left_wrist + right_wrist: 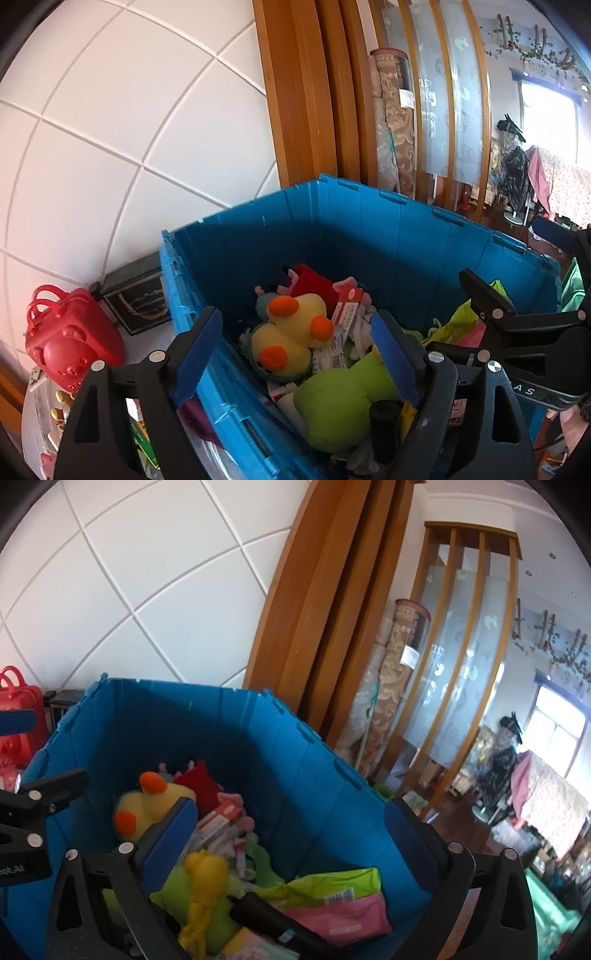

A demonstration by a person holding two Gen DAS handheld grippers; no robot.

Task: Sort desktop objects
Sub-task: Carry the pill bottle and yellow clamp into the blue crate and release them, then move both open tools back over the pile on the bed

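Note:
A blue plastic crate (369, 240) (258, 746) holds a heap of sorted things. In it lie a yellow duck plush (291, 332) (147, 805) with orange feet, a green plush (340, 406) (177, 882), a red plush (314, 284) and red-and-white boxes (345, 306). Green and pink packets (343, 904) are piled there too, with a black tube (266, 915) on them. My left gripper (295, 358) hangs open above the plush toys, holding nothing. My right gripper (286, 838) stands wide open over the packets, also with nothing in it.
A red toy handbag (70, 339) and a black plaque (140, 302) stand left of the crate against the white tiled wall (110, 129). A wooden door frame (295, 92) and a rolled carpet (395, 122) rise behind it. Small items lie on the table at the lower left.

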